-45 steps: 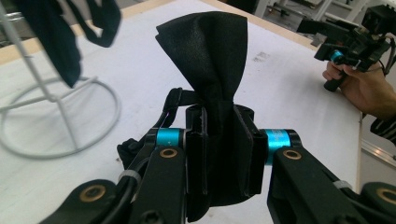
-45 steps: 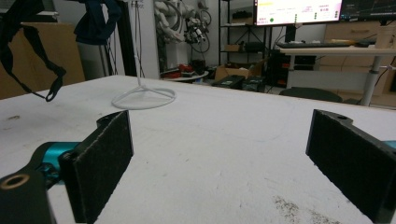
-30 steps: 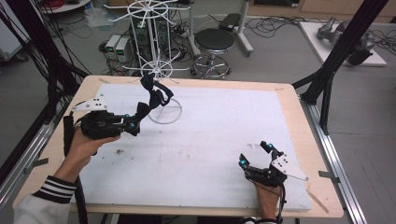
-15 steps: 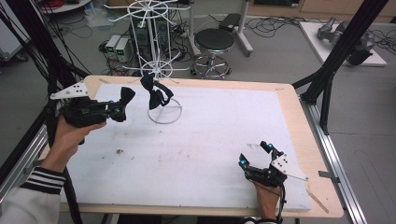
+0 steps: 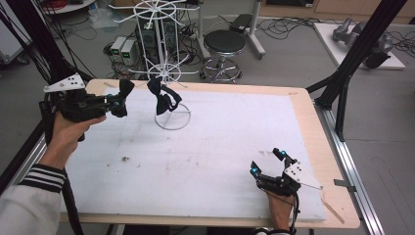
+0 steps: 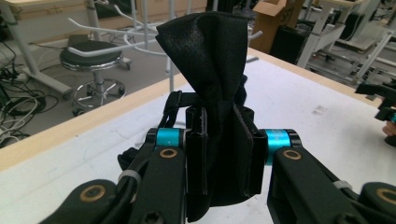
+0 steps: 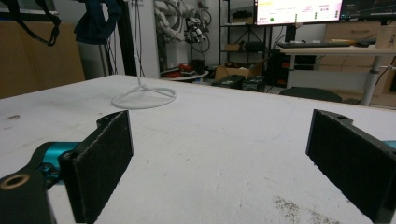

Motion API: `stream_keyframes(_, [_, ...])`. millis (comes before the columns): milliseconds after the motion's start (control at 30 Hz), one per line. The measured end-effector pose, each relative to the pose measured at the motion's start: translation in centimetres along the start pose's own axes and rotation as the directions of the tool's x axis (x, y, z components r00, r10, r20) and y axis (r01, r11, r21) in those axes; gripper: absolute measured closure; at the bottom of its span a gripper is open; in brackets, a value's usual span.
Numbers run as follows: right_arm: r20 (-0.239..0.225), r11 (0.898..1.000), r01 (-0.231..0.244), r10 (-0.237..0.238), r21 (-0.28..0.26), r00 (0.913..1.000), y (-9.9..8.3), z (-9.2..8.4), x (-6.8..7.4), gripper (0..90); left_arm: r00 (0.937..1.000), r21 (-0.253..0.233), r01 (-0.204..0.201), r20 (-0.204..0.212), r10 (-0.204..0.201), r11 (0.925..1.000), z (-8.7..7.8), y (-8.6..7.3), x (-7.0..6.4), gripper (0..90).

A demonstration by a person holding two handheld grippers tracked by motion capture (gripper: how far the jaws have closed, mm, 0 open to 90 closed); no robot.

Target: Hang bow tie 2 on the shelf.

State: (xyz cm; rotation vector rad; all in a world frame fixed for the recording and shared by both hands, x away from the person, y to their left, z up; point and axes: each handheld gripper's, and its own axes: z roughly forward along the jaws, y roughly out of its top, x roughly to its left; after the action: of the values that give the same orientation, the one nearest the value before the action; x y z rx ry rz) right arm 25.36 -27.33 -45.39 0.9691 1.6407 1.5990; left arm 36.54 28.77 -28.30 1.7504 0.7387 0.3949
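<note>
Since the earlier frame the left gripper [image 5: 122, 98] has lifted off the table, clamped on a black bow tie [image 6: 219, 70] left of the white rack [image 5: 169, 73]; the left gripper view shows that pinch. The right gripper [image 5: 268, 164] rests wide open, holding nothing.

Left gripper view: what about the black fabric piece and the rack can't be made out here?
- Black fabric piece: its lower part is hidden between the closed jaws of the left gripper, so its full shape is unclear.
- White wire rack: in the left gripper view the fabric covers most of it; in the high view the top is cut off by the edge.
- Second black fabric item on the rack: too small to identify.
</note>
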Motion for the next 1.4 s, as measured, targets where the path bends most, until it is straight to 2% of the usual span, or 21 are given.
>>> stream_keyframes(233, [-0.001,1.000,-0.003,0.003,0.003,1.0000,0.0,0.0,0.1,6.7,0.9999,-0.004,-0.003,-0.012,0.002,1.0000,0.3,1.1,0.5,76.0])
stream_keyframes(367, [-0.001,1.000,0.000,0.000,0.001,1.0000,0.0,0.0,0.0,6.7,0.9994,-0.001,-0.026,-0.022,0.026,0.9997,0.6,1.8,0.6,76.0])
stream_keyframes(933, [0.000,1.000,-0.002,0.002,0.001,1.0000,0.0,0.0,0.0,6.7,0.9995,-0.016,-0.032,0.003,0.032,0.9994,1.7,3.8,0.3,76.0])
stream_keyframes(1167, [-0.002,1.000,-0.003,0.003,-0.002,1.0000,0.0,0.0,0.0,6.7,0.9994,-0.013,-0.034,0.003,0.034,0.9993,2.6,4.2,0.1,76.0])
stream_keyframes(1400, [-0.003,1.000,-0.005,0.005,-0.003,1.0000,0.0,0.0,0.0,6.7,0.9995,-0.030,-0.028,0.011,0.028,0.9992,3.6,4.7,-0.3,76.0])
